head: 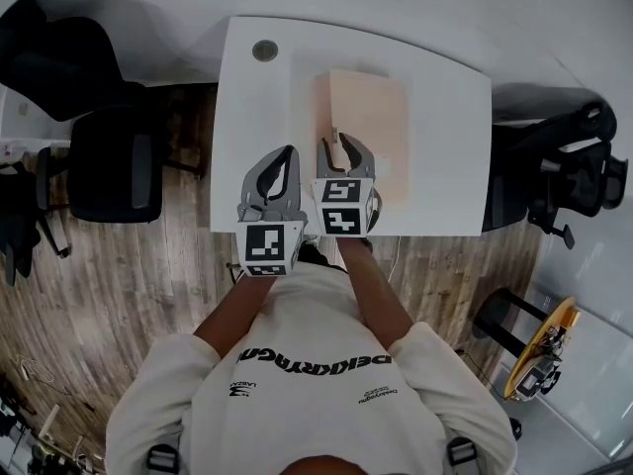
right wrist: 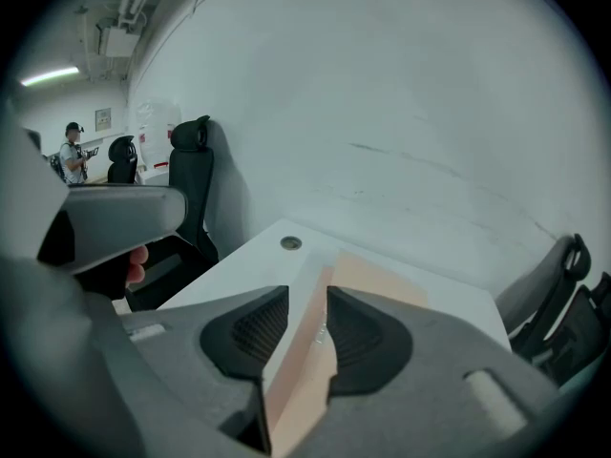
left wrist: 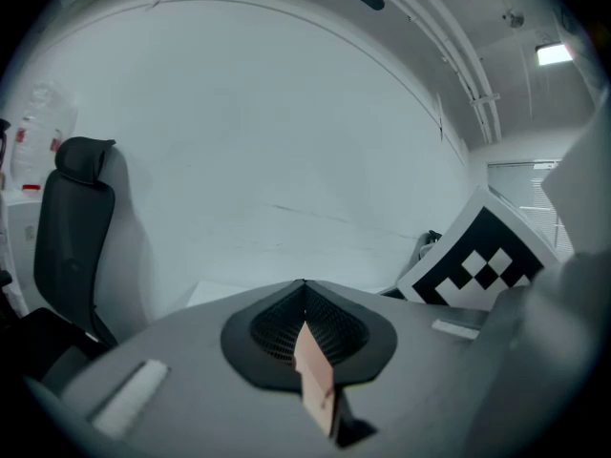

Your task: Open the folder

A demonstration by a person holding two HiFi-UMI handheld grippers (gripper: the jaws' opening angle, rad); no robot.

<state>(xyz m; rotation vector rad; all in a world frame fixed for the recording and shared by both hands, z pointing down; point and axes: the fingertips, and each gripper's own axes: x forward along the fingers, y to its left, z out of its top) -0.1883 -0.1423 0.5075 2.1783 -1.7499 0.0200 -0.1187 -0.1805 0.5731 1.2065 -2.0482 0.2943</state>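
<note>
Head view: right tool [head: 334, 144] covers the folder's [head: 371, 117] 7 o'clock edge, and both tools hide part of the tabletop's [head: 445, 146] near edge. Left tool [left wrist: 304, 286] pinches a peach strip [left wrist: 315, 380]; can't tell if it's part of the folder. Person [right wrist: 73, 151] at 9 o'clock in right gripper view is too small to make out.

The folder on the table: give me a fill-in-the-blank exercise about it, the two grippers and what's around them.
1. The folder lies on a white ____.
2. The right gripper, at the folder's left edge, has its jaws ____ (open or shut).
3. The left gripper has its jaws ____ (open or shut).
4. In the head view, the round cap sits to the folder's ____ (left or right).

Missing words: table; open; shut; left.
</note>
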